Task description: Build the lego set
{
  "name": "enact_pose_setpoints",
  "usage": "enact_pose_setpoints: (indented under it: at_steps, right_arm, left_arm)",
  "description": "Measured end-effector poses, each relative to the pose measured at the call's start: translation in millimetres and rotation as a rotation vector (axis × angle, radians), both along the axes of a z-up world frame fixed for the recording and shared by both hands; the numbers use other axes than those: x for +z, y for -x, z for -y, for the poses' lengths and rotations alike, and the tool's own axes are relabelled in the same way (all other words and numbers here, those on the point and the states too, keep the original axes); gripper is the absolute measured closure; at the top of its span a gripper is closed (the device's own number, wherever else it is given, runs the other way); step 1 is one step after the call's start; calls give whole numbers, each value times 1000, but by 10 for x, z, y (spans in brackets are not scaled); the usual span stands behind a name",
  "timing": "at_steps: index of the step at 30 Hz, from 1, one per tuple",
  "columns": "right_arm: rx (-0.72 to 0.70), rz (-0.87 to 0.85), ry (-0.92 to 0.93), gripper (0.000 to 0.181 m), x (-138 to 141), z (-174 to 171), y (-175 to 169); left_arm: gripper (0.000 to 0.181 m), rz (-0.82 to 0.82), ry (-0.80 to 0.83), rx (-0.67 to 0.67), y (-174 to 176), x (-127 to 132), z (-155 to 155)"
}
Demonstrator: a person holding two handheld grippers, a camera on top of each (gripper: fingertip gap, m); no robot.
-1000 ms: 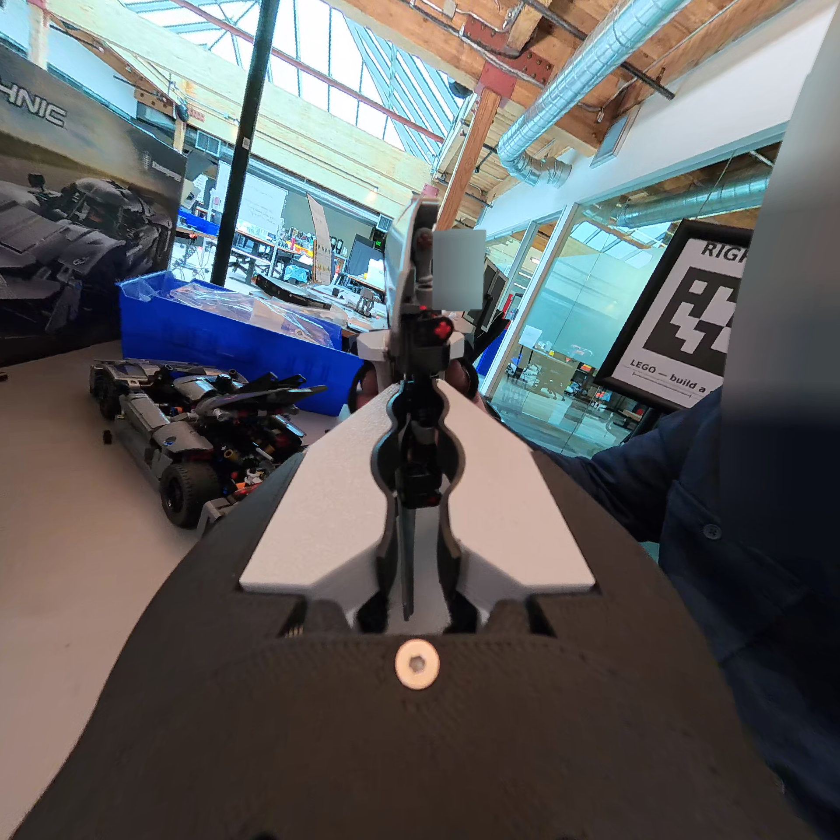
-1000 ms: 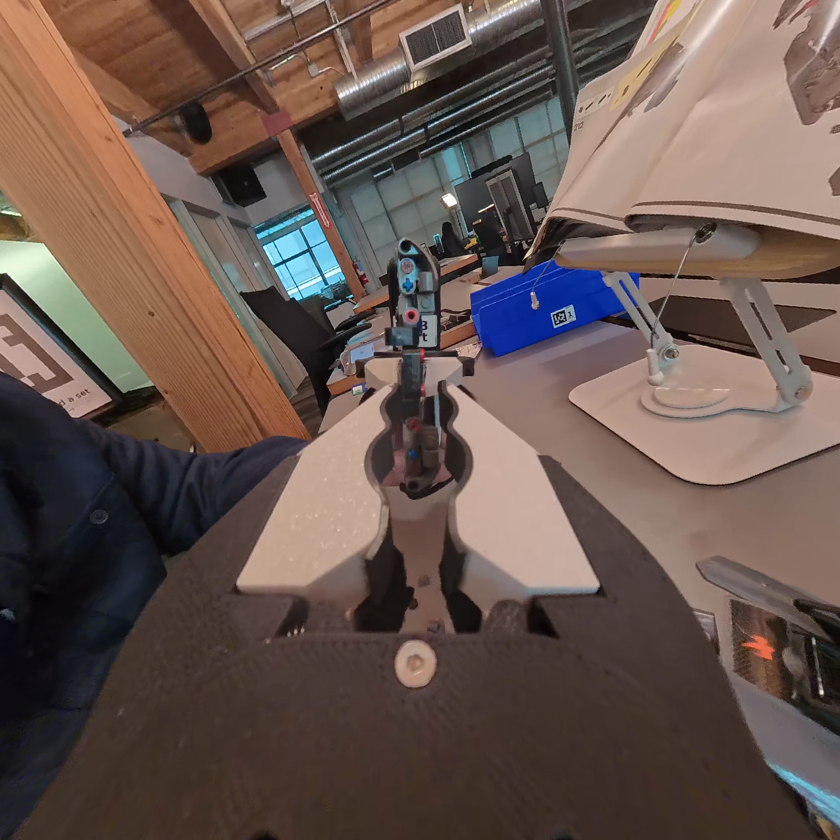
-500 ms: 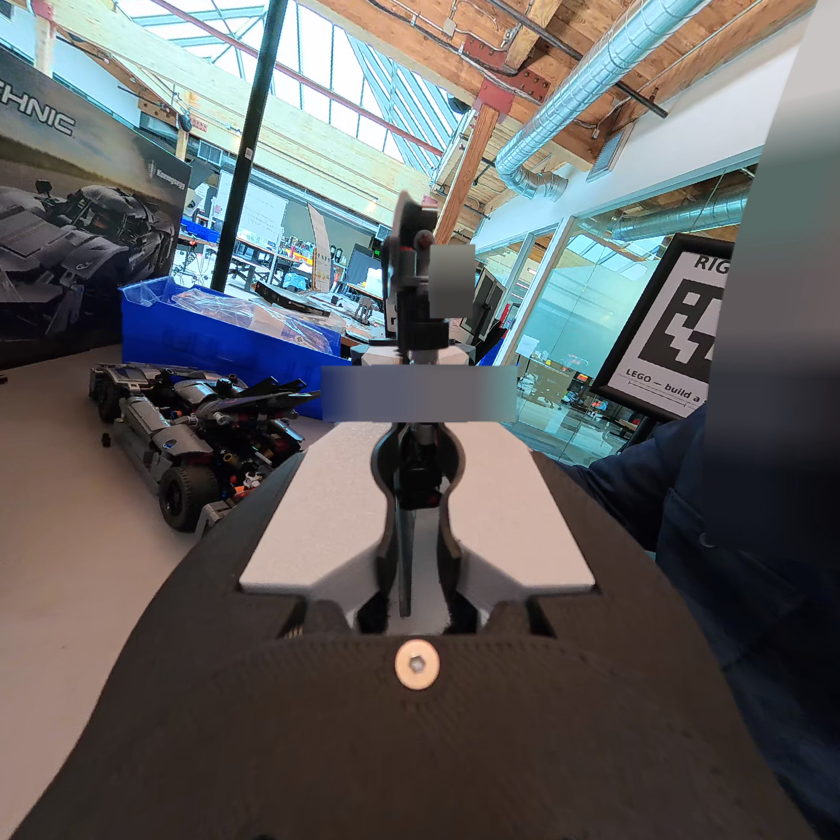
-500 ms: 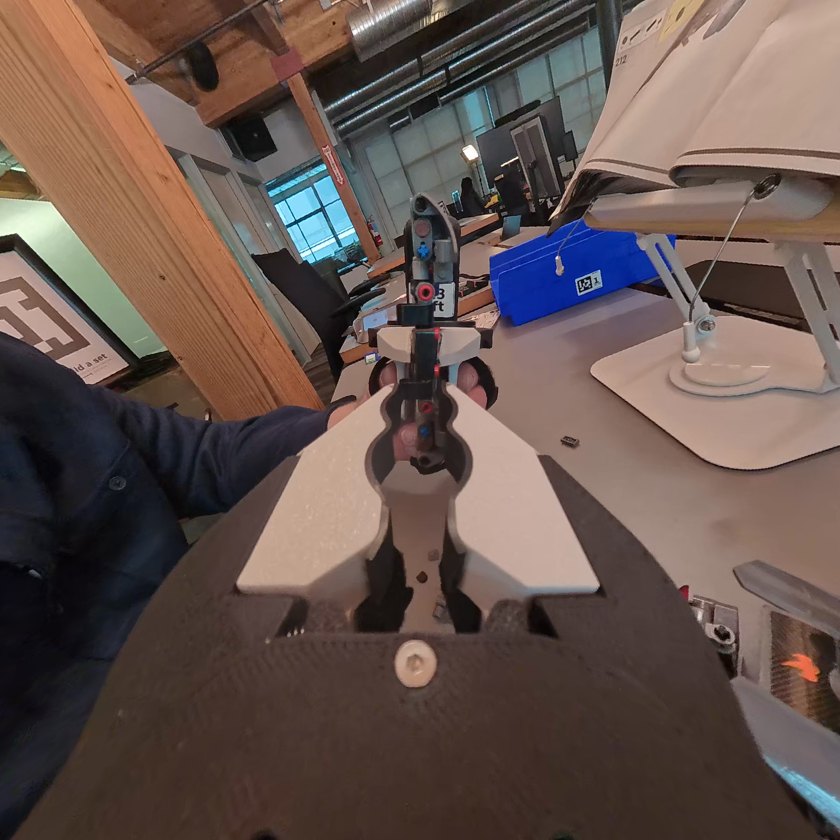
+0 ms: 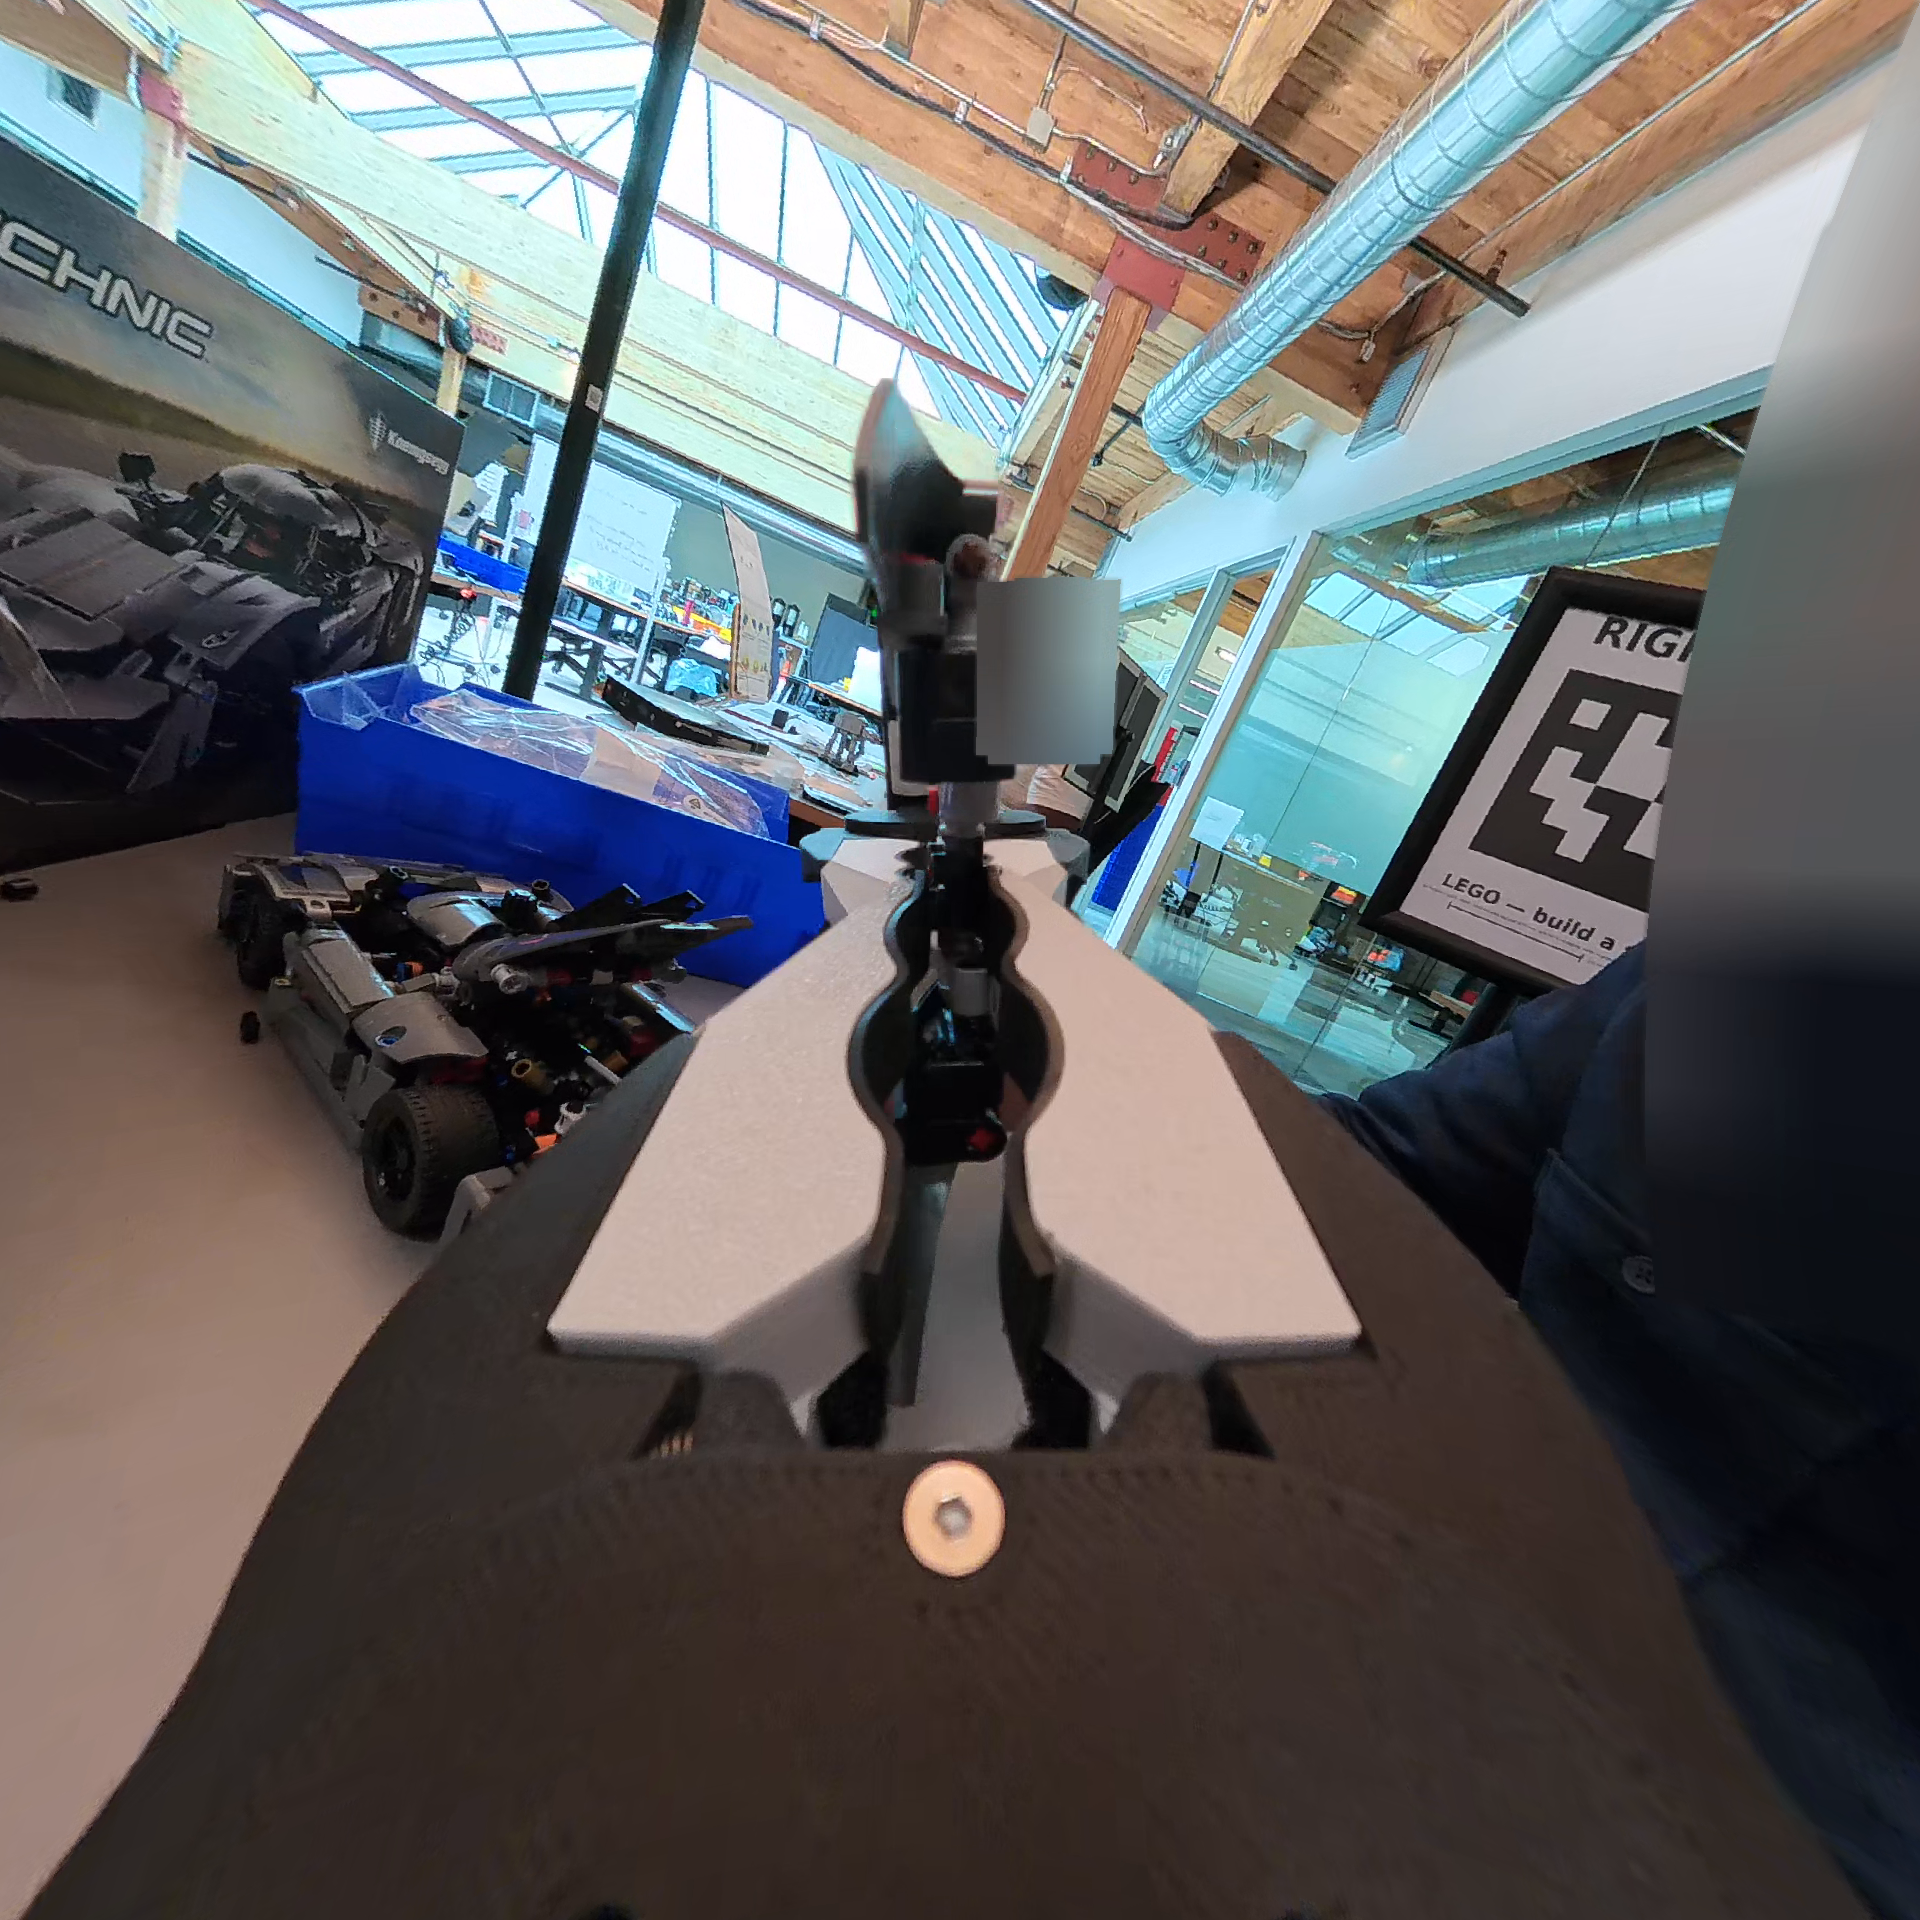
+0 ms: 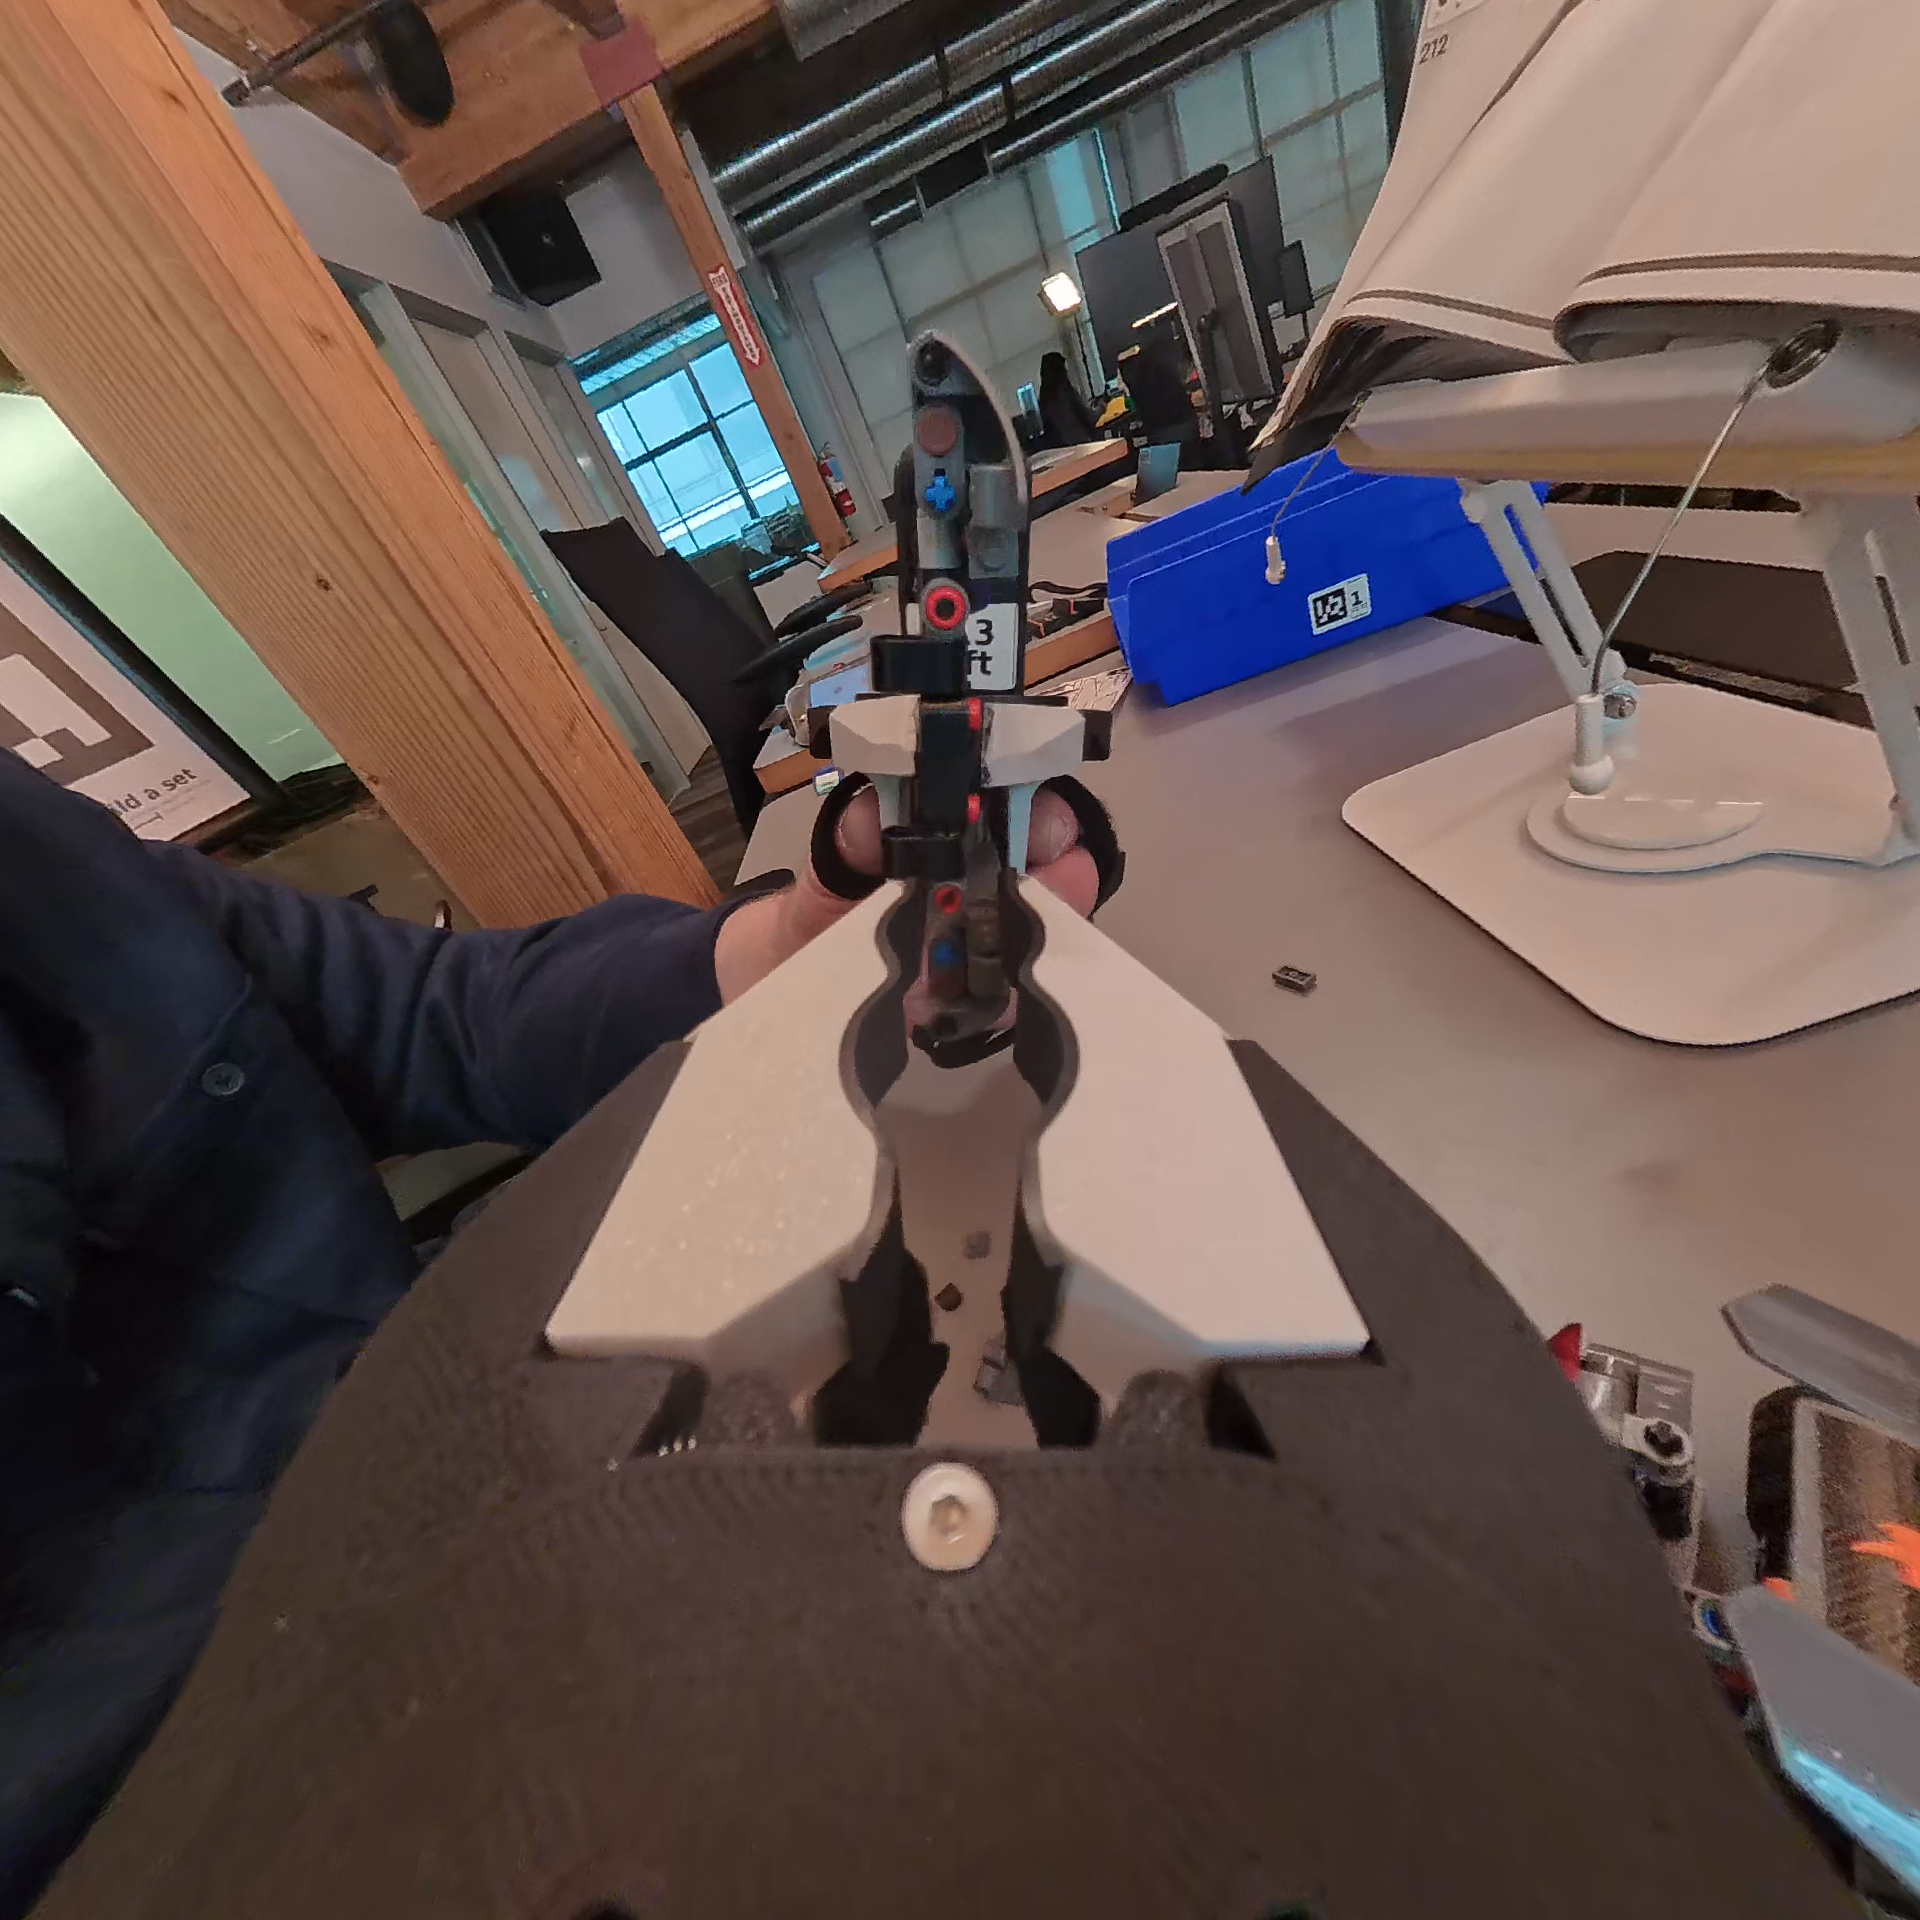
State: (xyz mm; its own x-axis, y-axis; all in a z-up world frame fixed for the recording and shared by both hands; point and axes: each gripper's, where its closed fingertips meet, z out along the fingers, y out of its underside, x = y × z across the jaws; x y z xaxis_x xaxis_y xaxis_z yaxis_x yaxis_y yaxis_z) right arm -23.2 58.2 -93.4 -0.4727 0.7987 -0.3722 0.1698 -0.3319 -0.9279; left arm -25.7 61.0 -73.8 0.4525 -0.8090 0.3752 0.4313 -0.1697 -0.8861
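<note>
Room: timber beams, ribbed metal ducts and glass walls are showing behind a pale grey bench (image 5: 125, 1299).
Left tongs (image 5: 951, 883): matte white angular fingers on a grainy black printed body are closing together on a slim black lego piece (image 5: 920, 644), which is standing upright above the tips with red pins along it.
Right tongs (image 6: 961, 914): same white and black build, fingers pinching the lower end of that piece (image 6: 961, 623), seen here with red, blue and grey pins and a curved grey top.
Meeting: both tongs are facing each other tip to tip, gripping the one piece from opposite ends, held in the air above the bench edge.
Hand (image 6: 831, 883): fingers are sitting in black loops behind the left tongs; a dark blue sleeve is running off to the left.
Car (image 5: 416, 997): a dark grey, half-built lego model with rubber tyres is lying on the bench, well apart from the tongs.
Bin (image 5: 499, 800): glossy blue plastic, holding crinkled clear bags, just behind the car.
Box (image 5: 187, 582): printed cardboard showing a dark car, standing behind the bin; bearing lettering.
Sign (image 5: 1538, 790): black-framed, with a blocky black-and-white marker and text.
Stand (image 6: 1621, 831): white metal, round-footed, carrying an open booklet (image 6: 1662, 156).
</note>
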Motion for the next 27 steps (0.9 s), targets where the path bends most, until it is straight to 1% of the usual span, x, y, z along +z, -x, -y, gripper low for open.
enact_pose_setpoints:
  at_steps: [5,6,9,19,21,23,26,27]
  right_arm:
    - [-52,-11,-36,172,21,-48,9]
    - [-63,-15,-45,175,30,-60,8]
    - [-93,-24,-59,175,48,-101,7]
    - [-294,-15,-277,176,47,-236,37]
    - [-369,3,-364,176,25,-288,52]
    - [-472,30,-511,177,-7,-350,69]
    - [-642,66,-851,176,-13,-420,80]
    - [-679,65,-935,176,3,-423,83]
  left_arm:
    - [175,13,-3,19,6,11,-14]
    - [175,9,-3,29,11,6,-23]
    - [175,5,-6,54,8,-2,-42]
    - [175,21,15,143,21,-25,-129]
    - [174,34,30,170,28,-38,-161]
    - [174,40,49,203,38,-66,-205]
    - [174,85,77,218,58,-87,-248]
    - [174,106,79,215,66,-76,-249]
